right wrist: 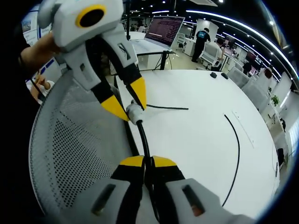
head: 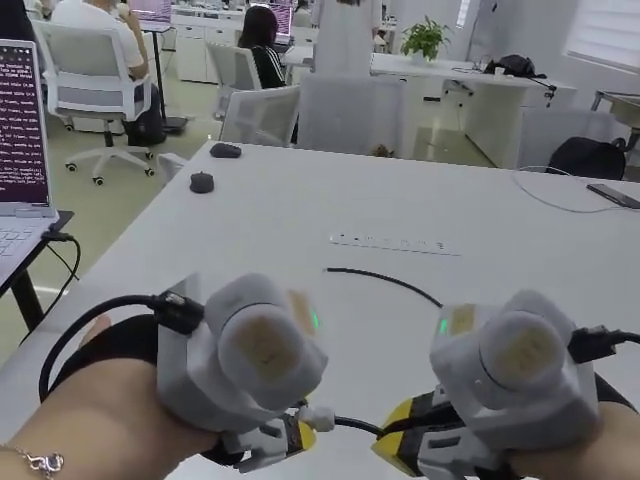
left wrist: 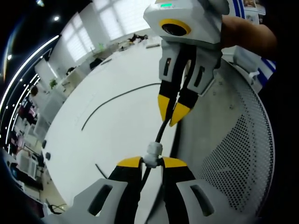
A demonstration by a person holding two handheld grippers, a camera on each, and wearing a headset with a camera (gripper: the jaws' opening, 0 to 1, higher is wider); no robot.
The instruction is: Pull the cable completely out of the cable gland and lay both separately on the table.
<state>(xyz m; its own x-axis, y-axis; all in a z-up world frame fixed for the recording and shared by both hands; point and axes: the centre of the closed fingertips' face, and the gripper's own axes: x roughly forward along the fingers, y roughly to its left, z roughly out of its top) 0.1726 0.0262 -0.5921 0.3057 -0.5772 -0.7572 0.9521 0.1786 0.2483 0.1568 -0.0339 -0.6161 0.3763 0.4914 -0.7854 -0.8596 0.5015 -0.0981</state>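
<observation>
Here, at the near edge of the white table (head: 470,300), both grippers are held close together and face each other. The left gripper (left wrist: 152,163) has its yellow-tipped fingers closed on the white cable gland (left wrist: 153,153), one tip on each side of its body. A black cable (left wrist: 161,129) runs out of the gland straight to the right gripper (right wrist: 147,162), whose fingers are pressed together on the cable a short way from the gland. The stretch of cable between the two grippers looks nearly straight. Gland and cable are up in the air just over the table edge, not resting on it; the cable is in the gland.

In both gripper views a white perforated panel (right wrist: 70,140) sits beside the table edge. Farther out on the table lies a second black cable (head: 385,280), loose and curved, well apart from the grippers. Beyond it is a white power strip (head: 395,243). A dark mouse (head: 225,150) sits near the far left corner. An open laptop (head: 20,140) stands on a separate stand at the left.
</observation>
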